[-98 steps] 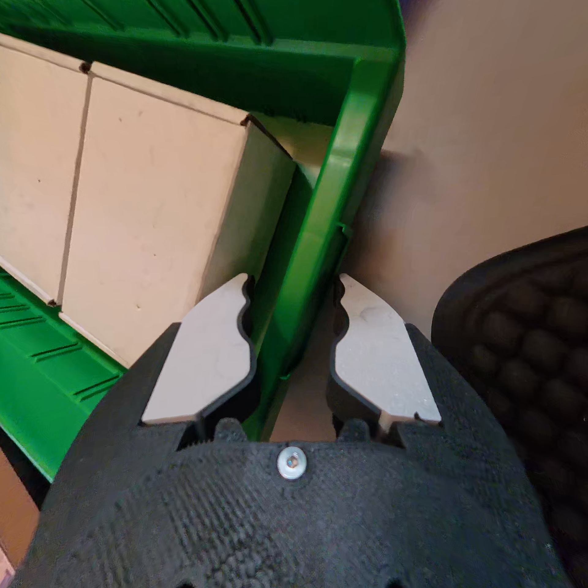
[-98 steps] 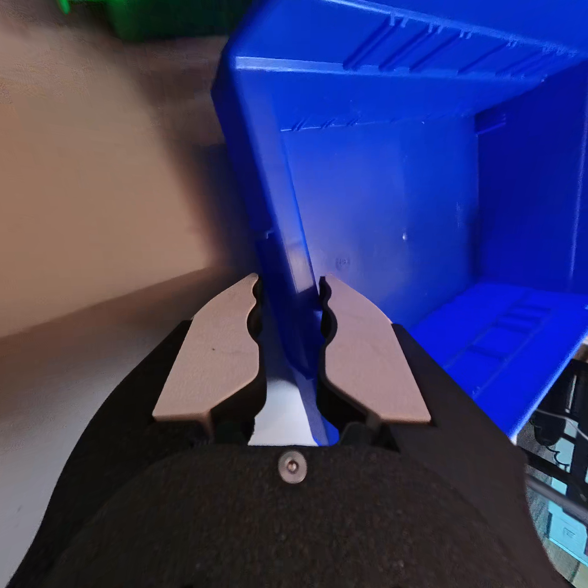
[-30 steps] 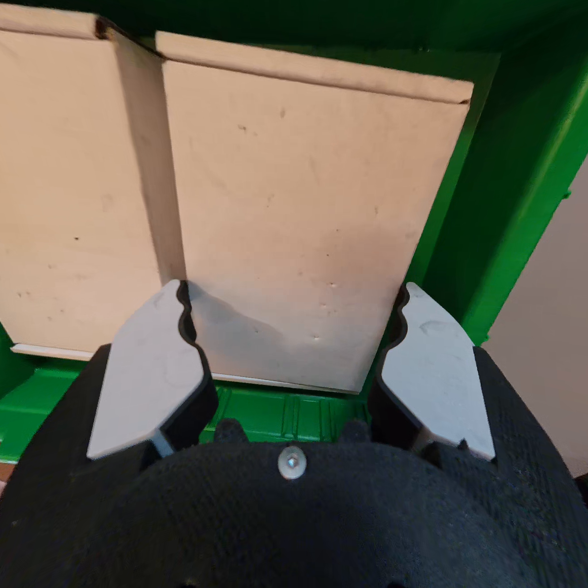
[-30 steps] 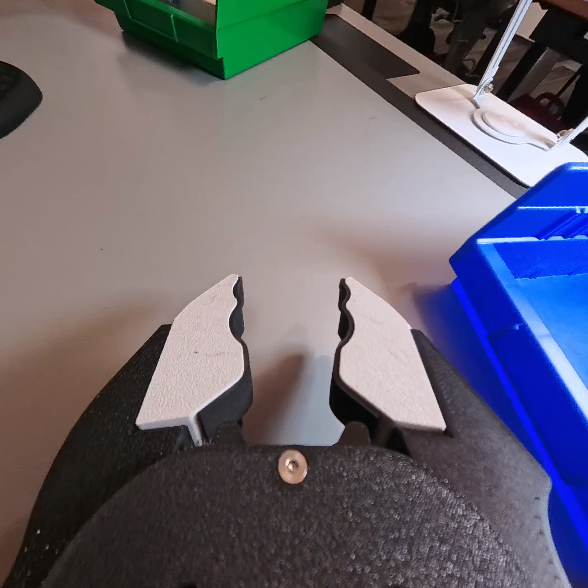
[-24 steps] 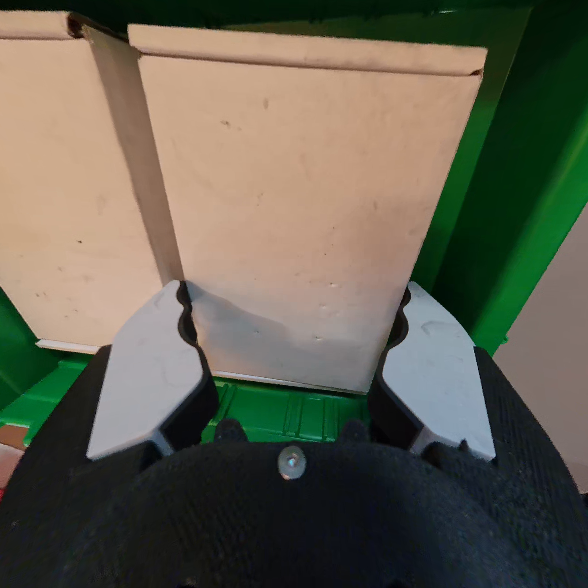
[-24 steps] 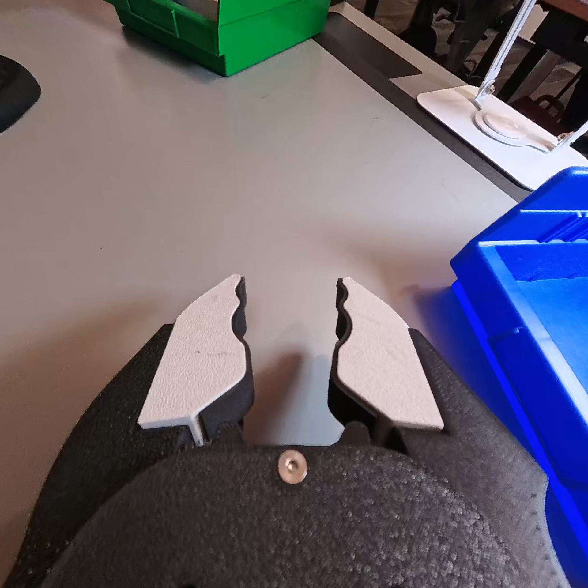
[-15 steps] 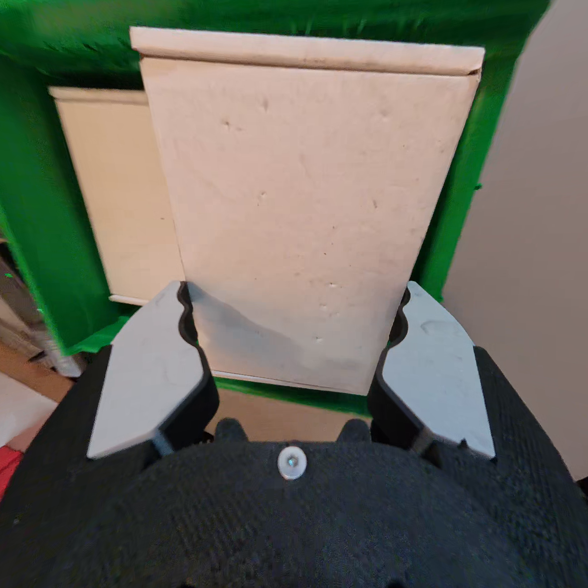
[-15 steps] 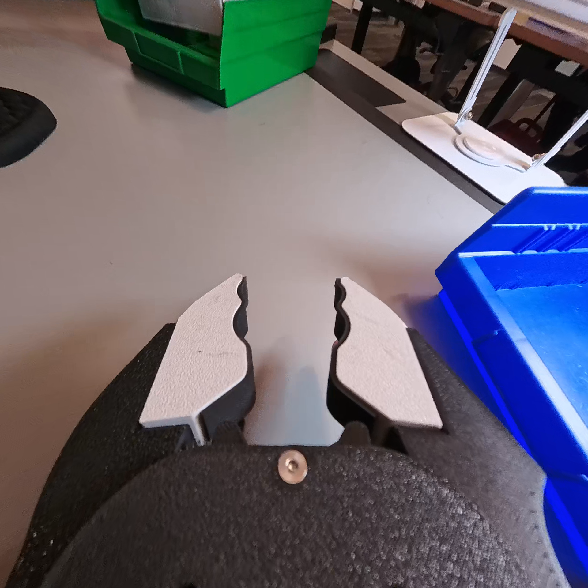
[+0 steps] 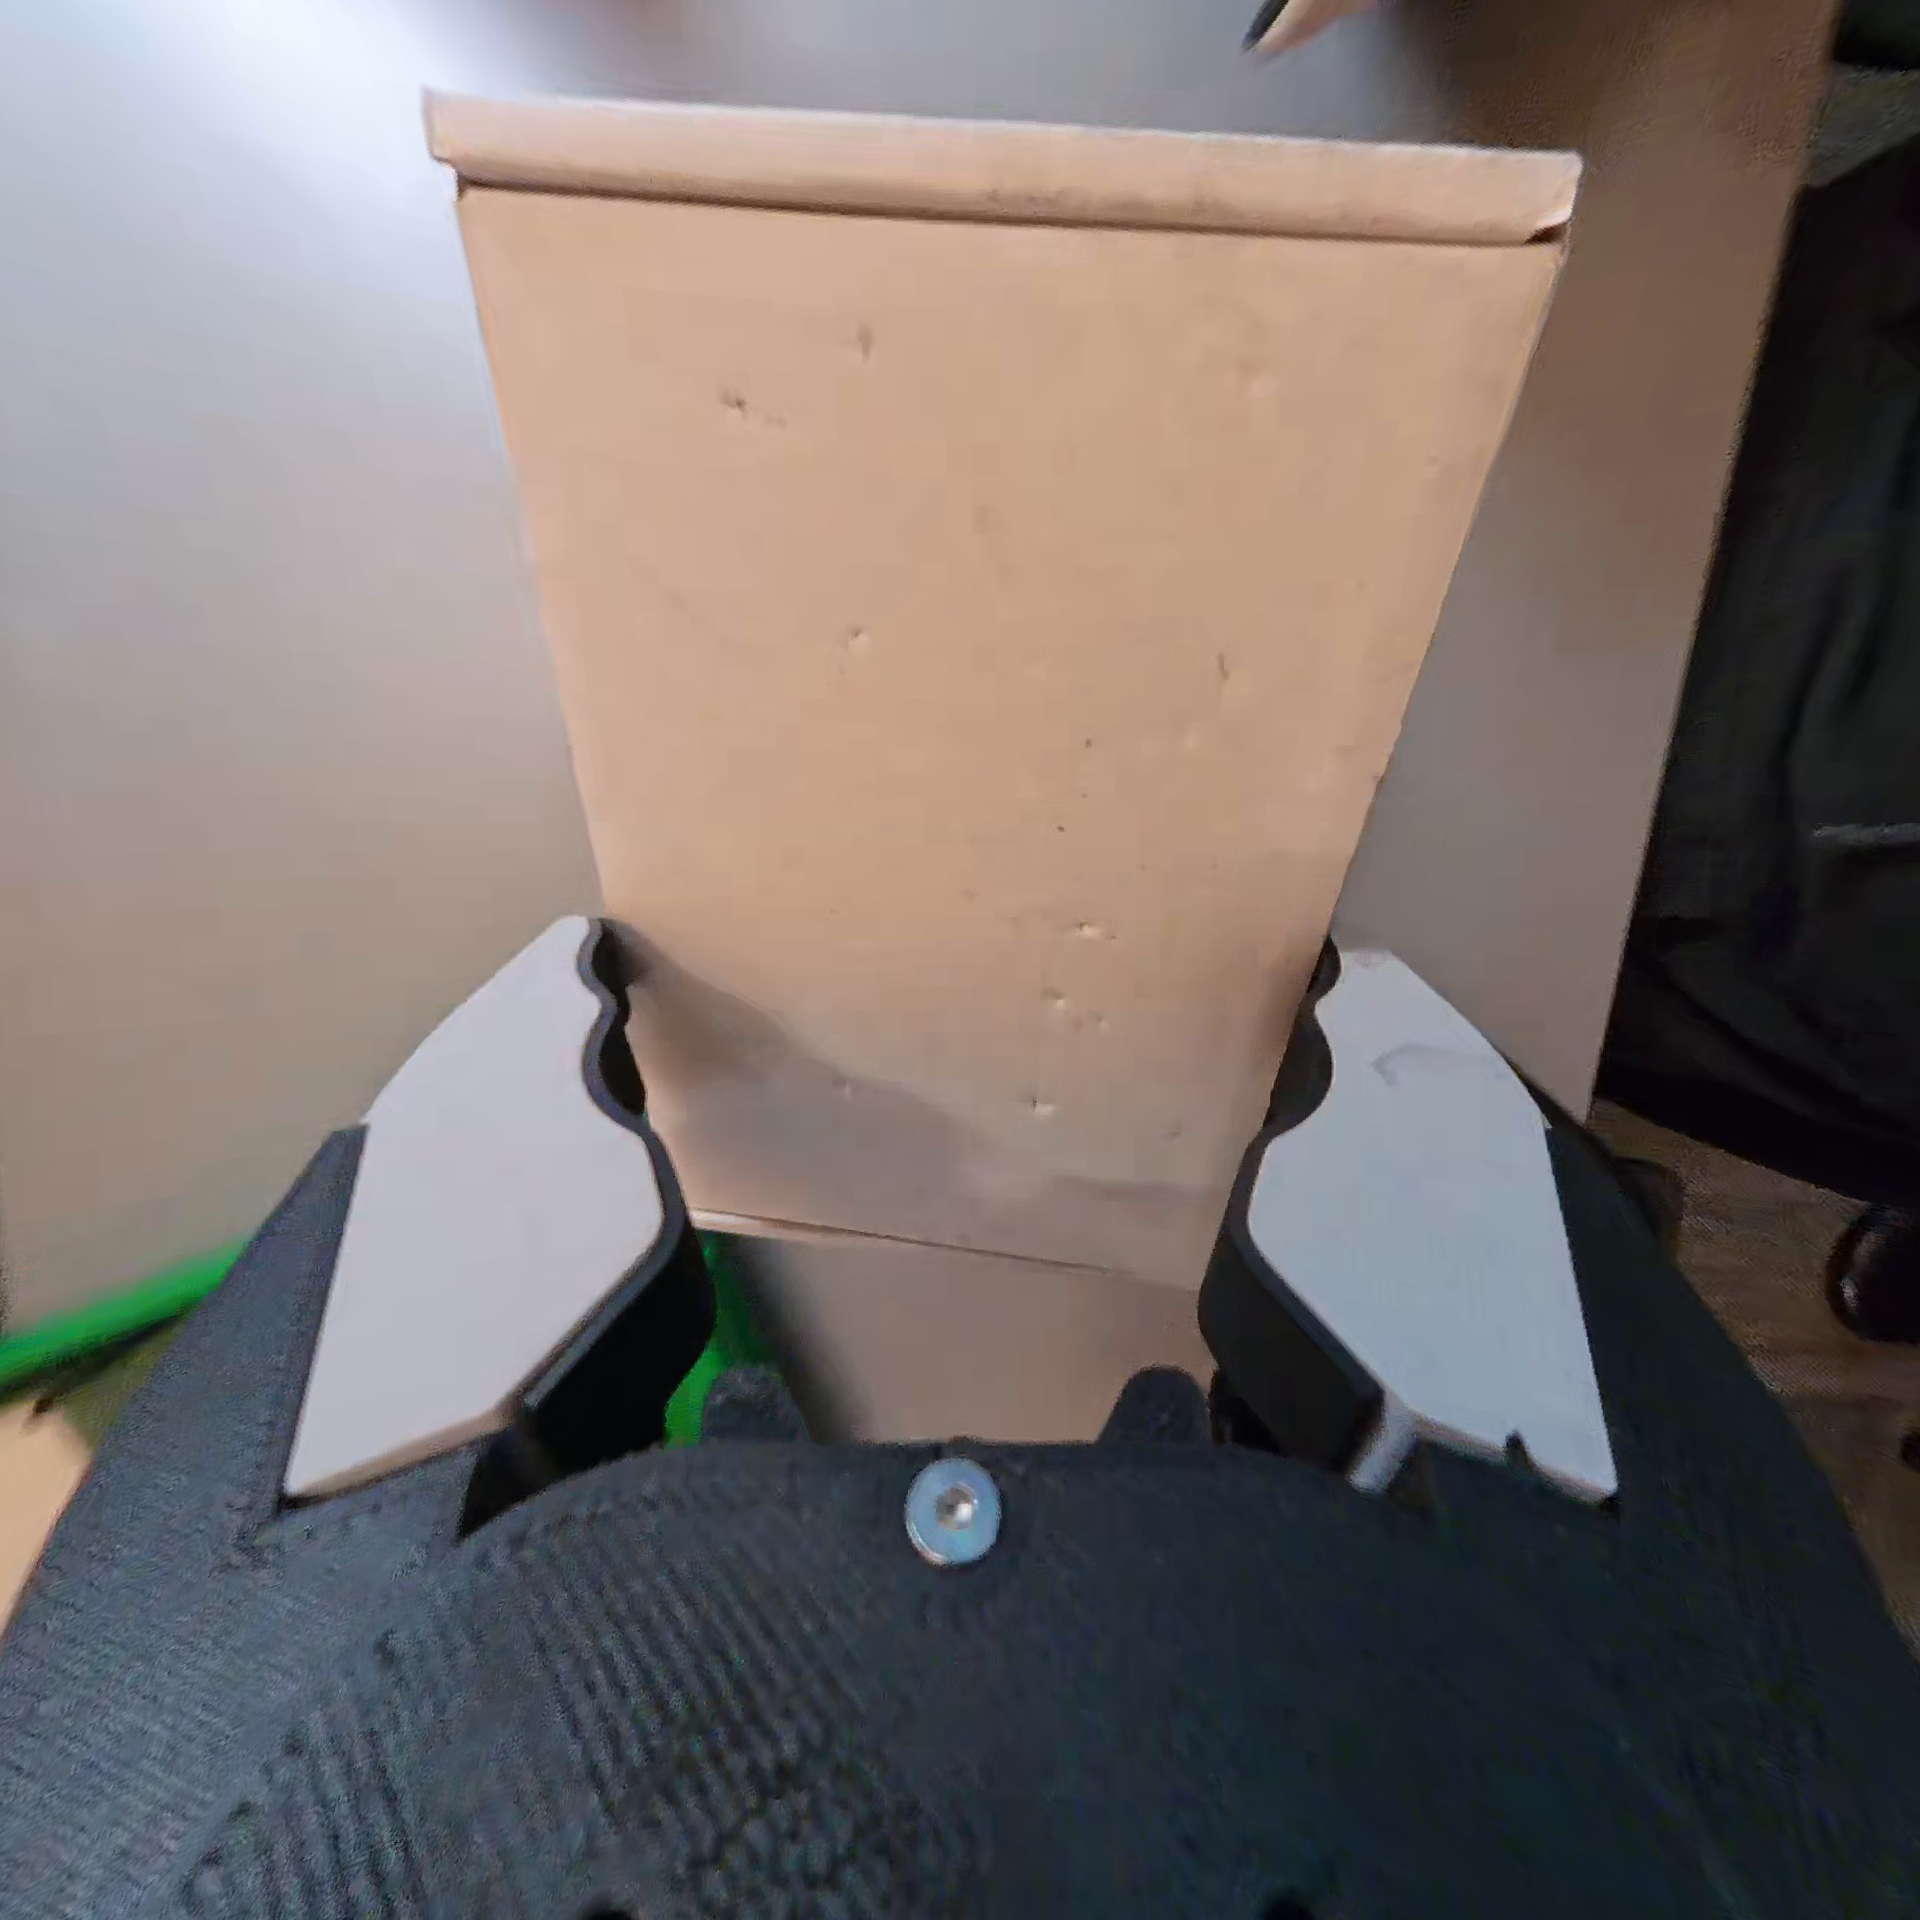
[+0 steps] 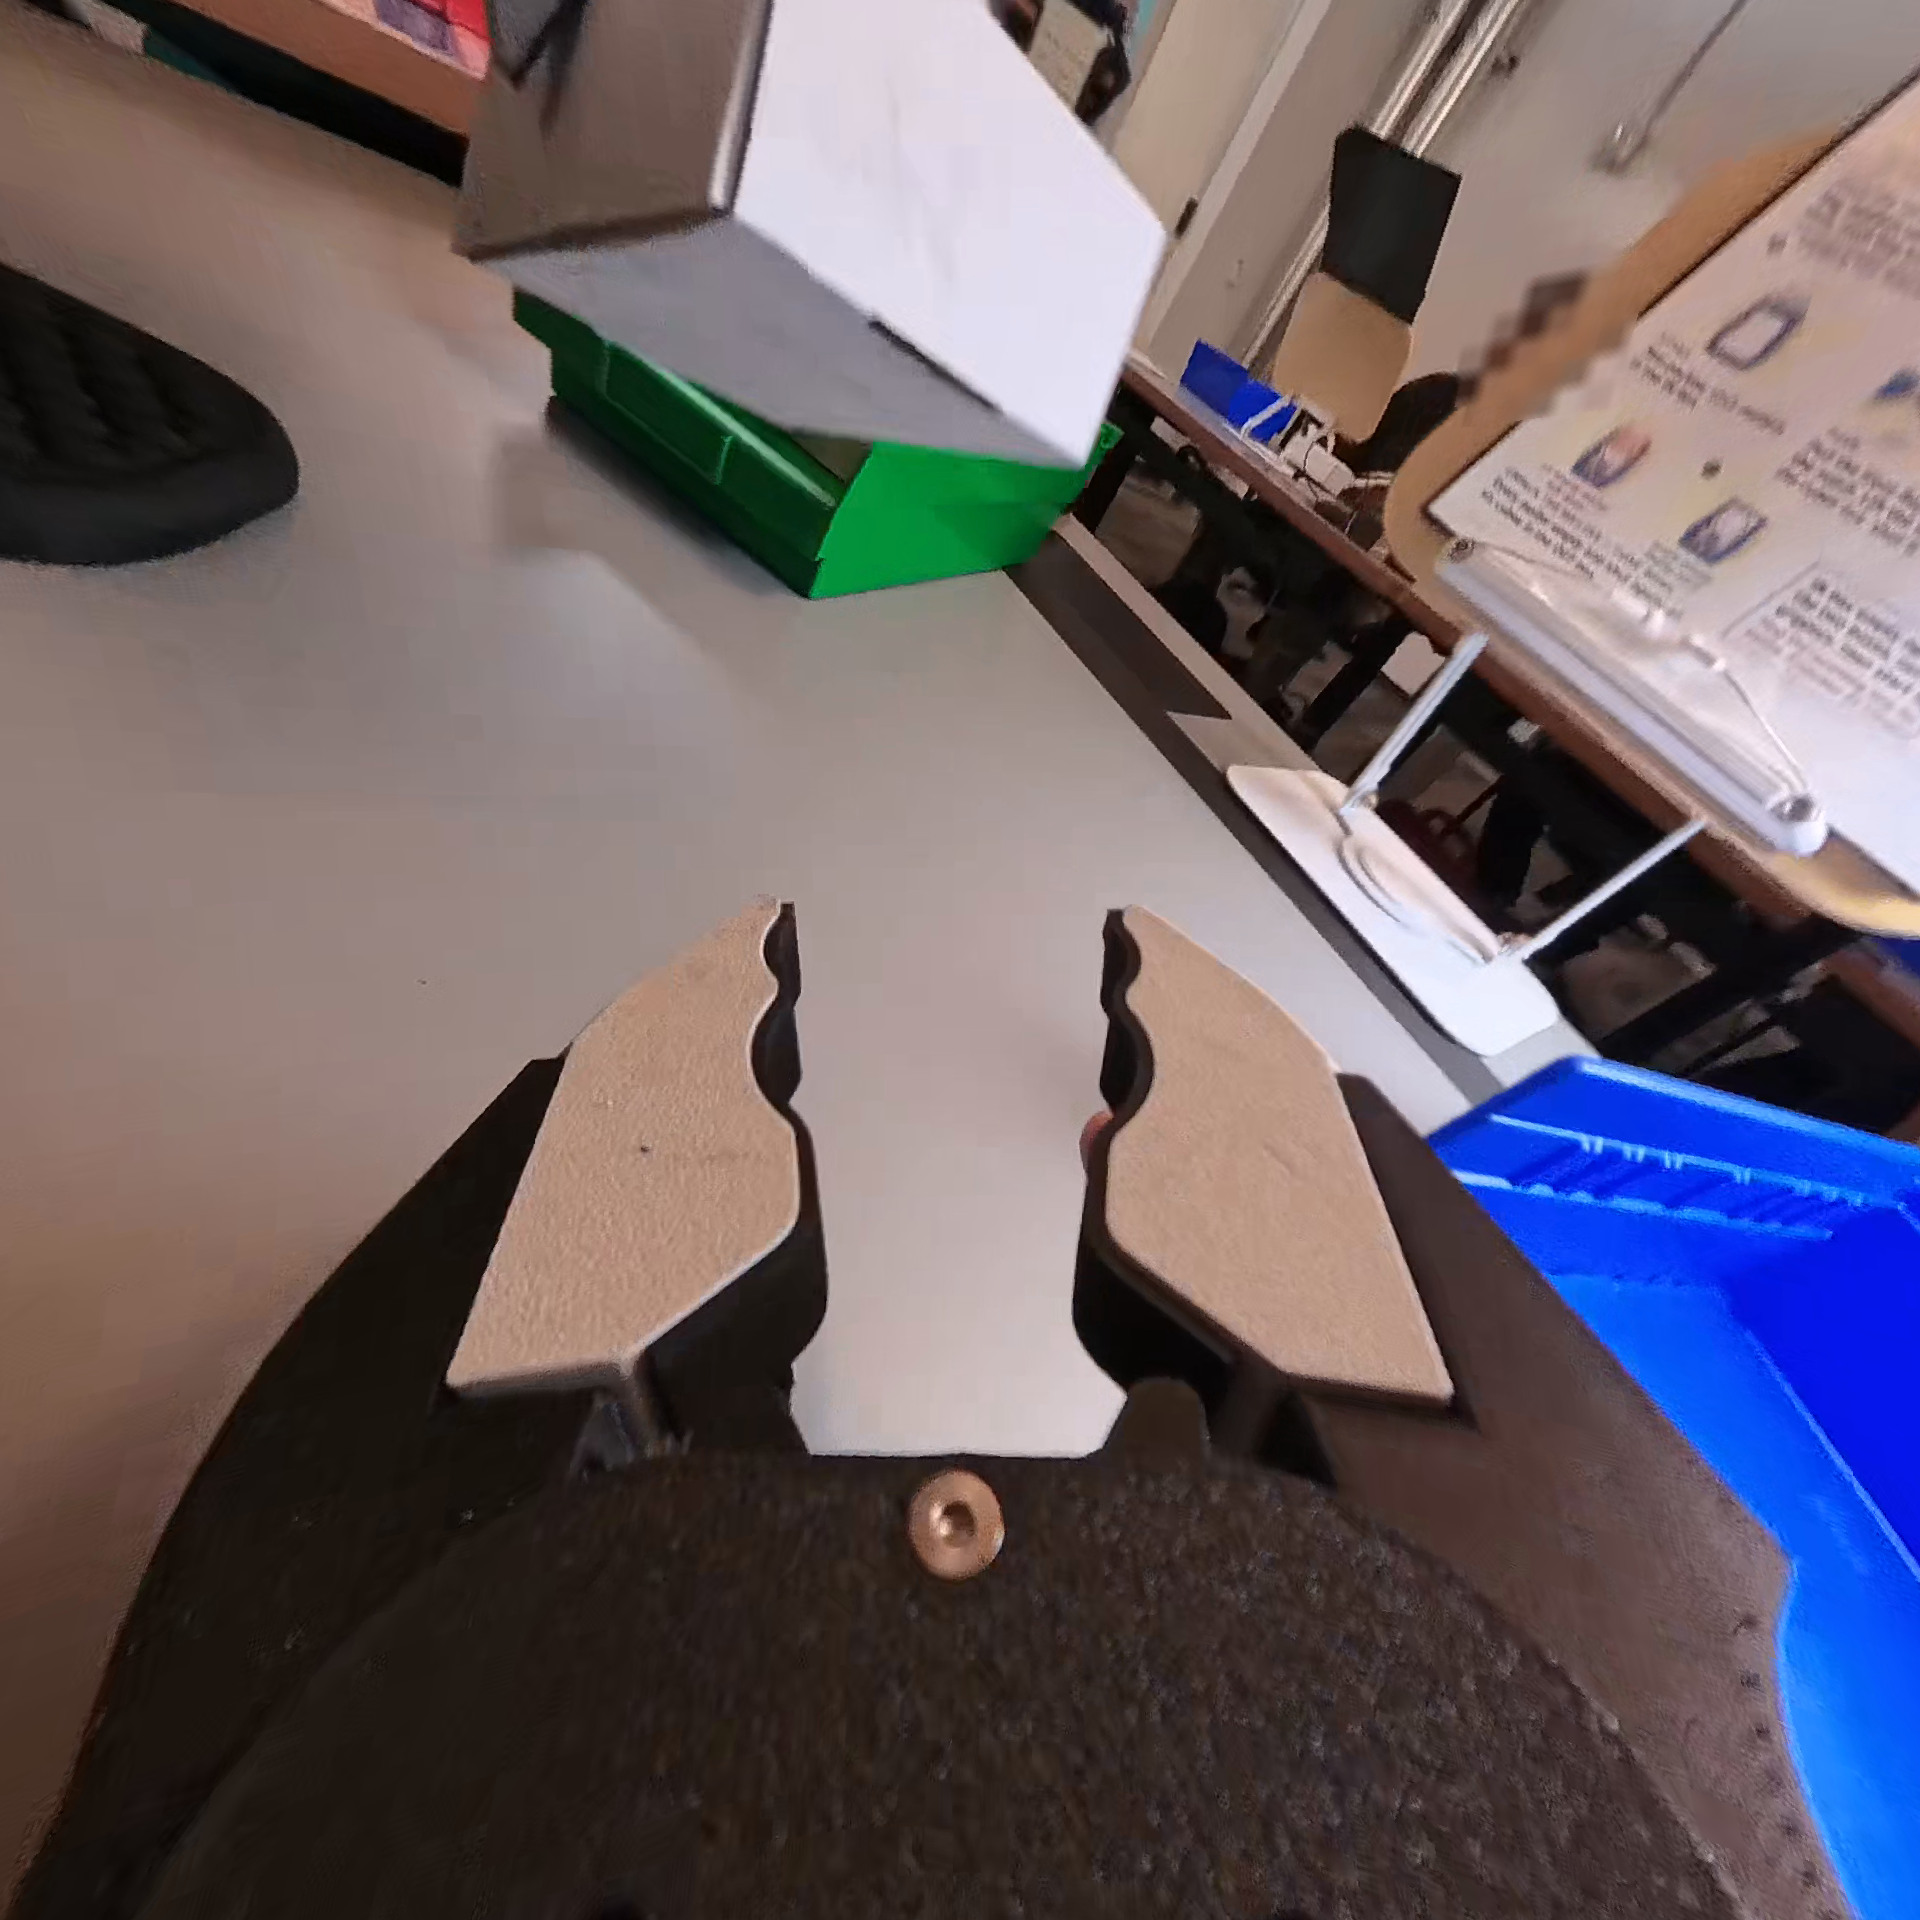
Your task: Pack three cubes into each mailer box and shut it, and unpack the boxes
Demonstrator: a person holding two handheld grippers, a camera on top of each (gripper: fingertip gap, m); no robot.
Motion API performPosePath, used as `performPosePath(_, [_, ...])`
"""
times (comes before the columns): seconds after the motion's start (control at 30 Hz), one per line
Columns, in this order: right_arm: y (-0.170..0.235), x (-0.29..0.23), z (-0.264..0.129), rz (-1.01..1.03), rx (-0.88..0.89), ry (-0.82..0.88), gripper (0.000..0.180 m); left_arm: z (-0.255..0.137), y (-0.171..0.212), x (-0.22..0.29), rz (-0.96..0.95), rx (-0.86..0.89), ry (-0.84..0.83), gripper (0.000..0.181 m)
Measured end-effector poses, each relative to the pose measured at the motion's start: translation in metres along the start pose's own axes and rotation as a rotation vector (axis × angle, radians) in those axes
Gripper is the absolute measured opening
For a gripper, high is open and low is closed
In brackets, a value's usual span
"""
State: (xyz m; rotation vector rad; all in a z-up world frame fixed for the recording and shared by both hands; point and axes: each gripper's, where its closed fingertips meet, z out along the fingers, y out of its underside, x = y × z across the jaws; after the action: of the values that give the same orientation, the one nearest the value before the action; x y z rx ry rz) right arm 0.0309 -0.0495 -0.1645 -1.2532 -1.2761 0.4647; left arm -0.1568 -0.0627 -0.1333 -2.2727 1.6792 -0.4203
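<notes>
While your left hand-held gripper (image 9: pixel 961 1029) clamps the closed cardboard mailer box (image 9: pixel 987 644) by its two long sides, the box stands out straight ahead of the fingers, lifted clear of the grey surface (image 9: pixel 239 520) beneath it. One pale finger (image 9: pixel 488 1195) presses the box's left side and the other presses the right side, near the end closest to you. Below and behind that gripper, a strip of the green bin (image 9: pixel 104 1325) shows at the lower left, with another cardboard face just under the held box.

Your right hand-held gripper (image 10: pixel 945 1023) hovers low over the grey surface (image 10: pixel 416 779) with its fingers spread apart and nothing between them. Far ahead and up to its left, the mailer box (image 10: pixel 883 229) hangs tilted in the air, above the green bin (image 10: pixel 831 488), which sits on the surface's far part. The blue bin (image 10: pixel 1683 1247) lies just beside this gripper on its right. A black textured pad (image 10: pixel 114 436) rests on the surface well off to the left, and a white document stand (image 10: pixel 1403 862) sits ahead to the right, at the surface's edge.
</notes>
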Motion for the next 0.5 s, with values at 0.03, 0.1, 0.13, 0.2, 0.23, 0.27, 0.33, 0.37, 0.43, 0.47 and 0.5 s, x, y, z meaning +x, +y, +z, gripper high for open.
performPosePath(0.03, [-0.001,-0.005,0.001,-0.025,-0.002,-0.012,0.056,0.012,-0.009,0.008,0.014,0.005,0.039,0.12])
performPosePath(0.1, [-0.002,-0.013,0.001,-0.058,0.0,-0.03,0.058,0.036,-0.023,0.023,0.034,0.008,0.119,0.12])
performPosePath(0.13, [-0.004,-0.016,0.001,-0.078,0.005,-0.042,0.059,0.047,-0.028,0.029,0.041,0.004,0.155,0.121])
performPosePath(0.2, [-0.008,-0.02,0.0,-0.138,0.015,-0.034,0.066,0.066,-0.036,0.039,0.049,-0.012,0.221,0.121])
performPosePath(0.23, [-0.01,-0.021,0.0,-0.182,0.019,-0.024,0.07,0.075,-0.039,0.043,0.045,-0.022,0.255,0.121])
performPosePath(0.27, [-0.012,-0.023,-0.001,-0.231,0.021,-0.012,0.073,0.082,-0.042,0.047,0.039,-0.033,0.289,0.121])
performPosePath(0.33, [-0.015,-0.031,0.0,-0.332,0.017,-0.013,0.078,0.093,-0.046,0.054,0.033,-0.053,0.346,0.121])
performPosePath(0.37, [-0.015,-0.036,0.0,-0.38,0.012,-0.018,0.079,0.098,-0.048,0.058,0.032,-0.062,0.369,0.121])
performPosePath(0.43, [-0.018,-0.045,0.003,-0.454,0.012,-0.026,0.08,0.104,-0.051,0.064,0.035,-0.085,0.405,0.121])
performPosePath(0.47, [-0.018,-0.05,0.005,-0.485,0.008,-0.036,0.084,0.106,-0.052,0.066,0.043,-0.097,0.415,0.121])
performPosePath(0.5, [-0.017,-0.055,0.006,-0.515,-0.002,-0.046,0.086,0.108,-0.053,0.067,0.051,-0.106,0.418,0.12])
